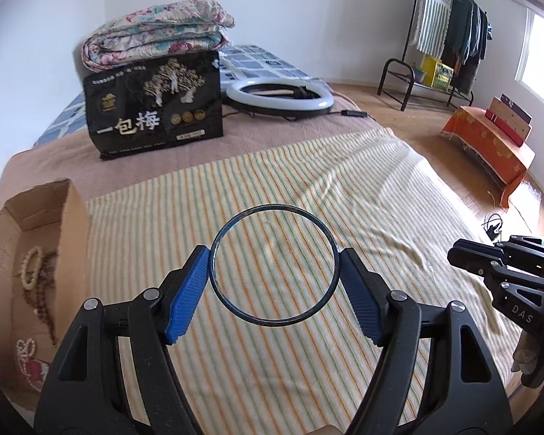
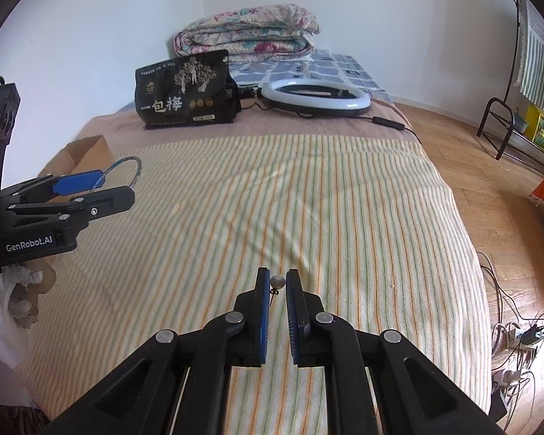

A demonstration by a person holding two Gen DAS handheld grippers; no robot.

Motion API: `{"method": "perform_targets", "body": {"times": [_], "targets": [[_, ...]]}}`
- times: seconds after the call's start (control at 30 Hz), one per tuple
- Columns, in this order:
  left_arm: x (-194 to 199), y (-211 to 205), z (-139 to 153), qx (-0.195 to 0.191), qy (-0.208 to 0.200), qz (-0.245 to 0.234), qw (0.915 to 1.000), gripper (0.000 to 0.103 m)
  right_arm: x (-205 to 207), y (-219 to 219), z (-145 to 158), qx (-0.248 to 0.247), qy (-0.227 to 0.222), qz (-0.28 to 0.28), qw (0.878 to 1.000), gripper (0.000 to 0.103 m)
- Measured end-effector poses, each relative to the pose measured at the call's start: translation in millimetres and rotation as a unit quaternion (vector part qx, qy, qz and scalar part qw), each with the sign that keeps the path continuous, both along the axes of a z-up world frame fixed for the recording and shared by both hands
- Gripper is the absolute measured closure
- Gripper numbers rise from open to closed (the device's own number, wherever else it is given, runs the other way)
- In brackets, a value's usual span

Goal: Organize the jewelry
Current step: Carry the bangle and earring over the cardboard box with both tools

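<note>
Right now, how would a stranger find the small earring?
Start at the striped yellow blanket covering the bed. Above its near end, the right tool pinches a round pearl stud earring. The left tool's thin dark bangle is far larger.

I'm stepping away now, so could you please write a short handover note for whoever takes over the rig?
Left gripper: jaws shut on the dark bangle, held above the striped blanket.
Right gripper: jaws shut on a pearl earring.
Done: beaded bracelets already lie in the cardboard box at left.
Left: probably place the bangle and earring in the box.
</note>
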State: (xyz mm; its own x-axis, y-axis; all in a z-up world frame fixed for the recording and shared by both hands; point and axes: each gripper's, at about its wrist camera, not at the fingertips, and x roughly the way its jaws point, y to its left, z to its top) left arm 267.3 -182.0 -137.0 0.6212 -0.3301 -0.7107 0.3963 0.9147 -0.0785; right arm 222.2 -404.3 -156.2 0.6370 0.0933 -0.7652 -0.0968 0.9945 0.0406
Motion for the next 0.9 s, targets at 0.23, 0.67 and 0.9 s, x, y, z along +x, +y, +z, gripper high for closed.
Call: {"method": "perform_targets", "body": {"times": [0.23, 0.67, 0.9], "targets": [[-21, 39, 30, -0.01, -0.027, 0.018, 0.9994, 0.029, -8, 24, 30, 0.001, -0.023, 0.015, 1.0, 0.096], [-43, 127, 63, -0.008, -0.063, 0.076, 0.9951, 0.029, 2, 99, 73, 0.009, -0.054, 0.07, 0.996, 0.096], [-41, 177, 66, -0.001, -0.068, 0.113, 0.9913, 0.029, 17, 149, 82, 0.015, -0.061, 0.108, 0.992, 0.096]]}}
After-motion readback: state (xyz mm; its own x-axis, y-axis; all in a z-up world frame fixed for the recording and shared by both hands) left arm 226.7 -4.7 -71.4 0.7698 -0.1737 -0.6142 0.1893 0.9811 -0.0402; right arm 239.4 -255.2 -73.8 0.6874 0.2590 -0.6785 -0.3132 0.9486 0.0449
